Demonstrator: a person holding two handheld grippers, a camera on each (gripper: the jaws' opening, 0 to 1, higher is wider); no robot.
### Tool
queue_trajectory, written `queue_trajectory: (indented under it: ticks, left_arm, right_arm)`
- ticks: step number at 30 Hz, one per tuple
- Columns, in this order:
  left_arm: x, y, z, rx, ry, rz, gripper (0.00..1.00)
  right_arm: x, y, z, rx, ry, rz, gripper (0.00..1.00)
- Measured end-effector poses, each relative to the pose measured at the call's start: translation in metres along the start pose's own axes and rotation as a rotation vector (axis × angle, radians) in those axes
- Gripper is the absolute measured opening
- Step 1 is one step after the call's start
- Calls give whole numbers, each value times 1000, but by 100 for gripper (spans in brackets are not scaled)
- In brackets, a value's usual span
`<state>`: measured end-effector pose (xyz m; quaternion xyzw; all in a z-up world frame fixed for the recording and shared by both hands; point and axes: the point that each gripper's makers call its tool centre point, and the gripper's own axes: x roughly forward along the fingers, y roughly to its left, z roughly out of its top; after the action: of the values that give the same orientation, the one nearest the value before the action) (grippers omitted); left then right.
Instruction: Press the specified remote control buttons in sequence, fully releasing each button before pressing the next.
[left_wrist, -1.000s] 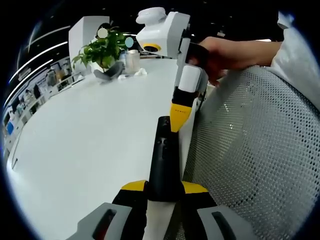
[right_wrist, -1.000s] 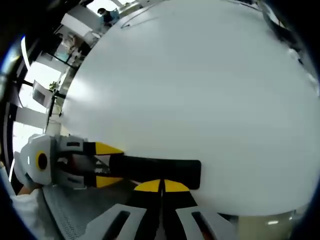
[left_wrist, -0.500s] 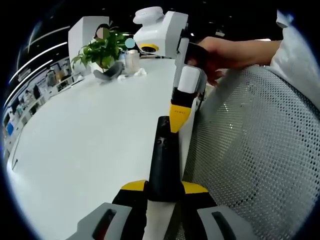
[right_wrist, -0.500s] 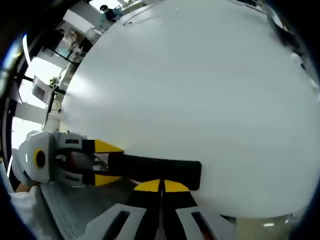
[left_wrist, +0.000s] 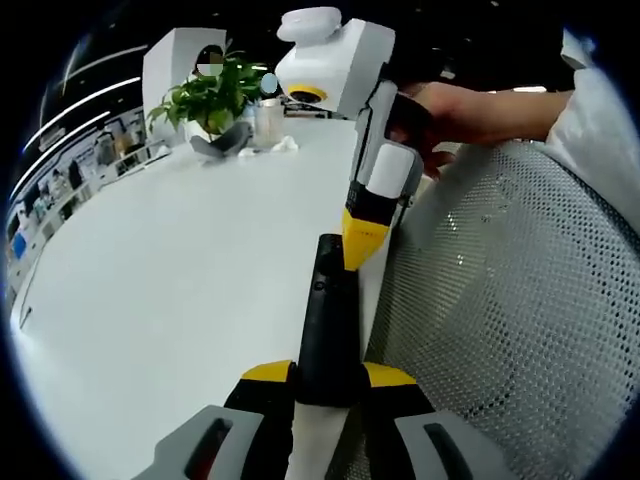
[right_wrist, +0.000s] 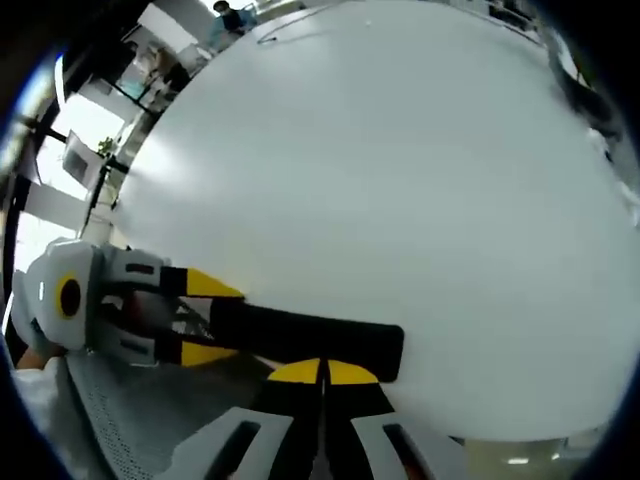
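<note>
Two yellow fingers of the left gripper (left_wrist: 328, 374) clamp the black remote (left_wrist: 327, 318) over the white counter (left_wrist: 160, 290), right gripper (left_wrist: 362, 240) tip touching its far end, right gripper view, right gripper (right_wrist: 322, 372) fingers pressed together on remote (right_wrist: 310, 336), left gripper (right_wrist: 205, 320) grasping its other end.

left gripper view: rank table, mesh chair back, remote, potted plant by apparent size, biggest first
1. White table
2. Mesh chair back, nearly as large; it sits close to the camera, so its rank is unsure
3. Black remote
4. Potted plant, far off, so true size is unclear
</note>
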<state>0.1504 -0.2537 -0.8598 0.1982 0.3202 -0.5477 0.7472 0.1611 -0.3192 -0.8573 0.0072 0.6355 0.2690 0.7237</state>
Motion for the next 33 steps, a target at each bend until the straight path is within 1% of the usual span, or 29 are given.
queue_trajectory:
  ticks: [2, 5, 12, 15, 21, 23, 25, 33]
  left_arm:
    - [0, -1, 0, 16, 3, 4, 25]
    - [0, -1, 0, 19, 4, 4, 25]
    - [0, 0, -1, 24, 3, 3, 25]
    - [0, 0, -1, 45, 2, 5, 24]
    - [0, 0, -1, 41, -1, 3, 24]
    - [0, 0, 0, 39, -2, 2, 24]
    - [0, 0, -1, 36, -2, 2, 24]
    - [0, 0, 0, 28, -4, 3, 24]
  right_arm:
    - [0, -1, 0, 9, -2, 5, 0]
    - [0, -1, 0, 17, -2, 10, 0]
    - [-1, 0, 1, 0, 0, 5, 0]
    - [-1, 0, 1, -6, 0, 1, 0]
    - [-2, -2, 2, 71, -4, 49, 0]
    - [-3, 0, 4, 67, -18, 46, 0]
    - [-5, 2, 8, 49, -46, 39, 0]
    - [-5, -2, 12, 38, -74, 20, 0]
